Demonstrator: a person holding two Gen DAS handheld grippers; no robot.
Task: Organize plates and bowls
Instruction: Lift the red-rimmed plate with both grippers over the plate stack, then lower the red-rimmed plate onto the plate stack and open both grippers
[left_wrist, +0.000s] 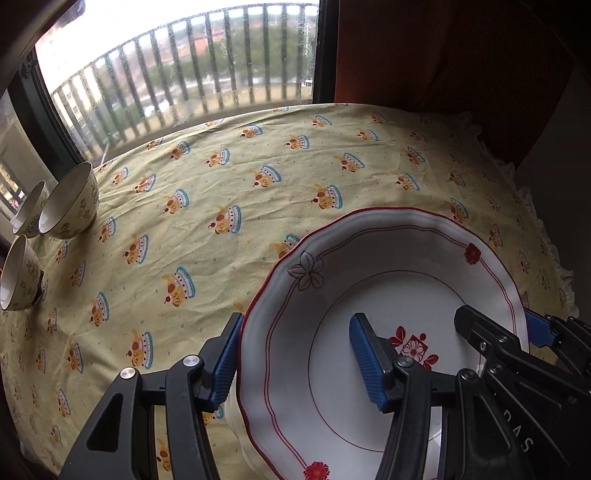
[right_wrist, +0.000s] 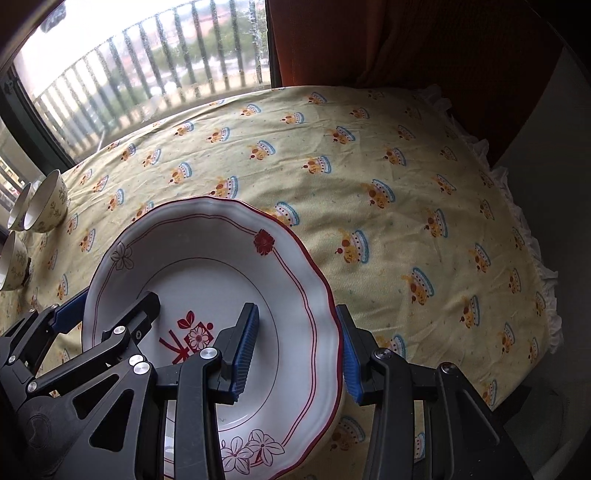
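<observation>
left claw (left_wrist: 295, 358) | right claw (right_wrist: 293, 350) | grip scalloped glossy plate (left_wrist: 388, 258) | 3 bowls (left_wrist: 70, 201)

White plate (left_wrist: 369, 273), red-trimmed, flowered; yellow tablecloth (left_wrist: 229, 192) printed with cakes.

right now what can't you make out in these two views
- Plates stack: count unclear; the top plate hides the rest in both views.
- Plate's near rim: cut off by the bottom edge, behind the left gripper and right gripper.
- Third bowl: cropped by the left edge.
- Pad contact under the rim: hidden.
</observation>
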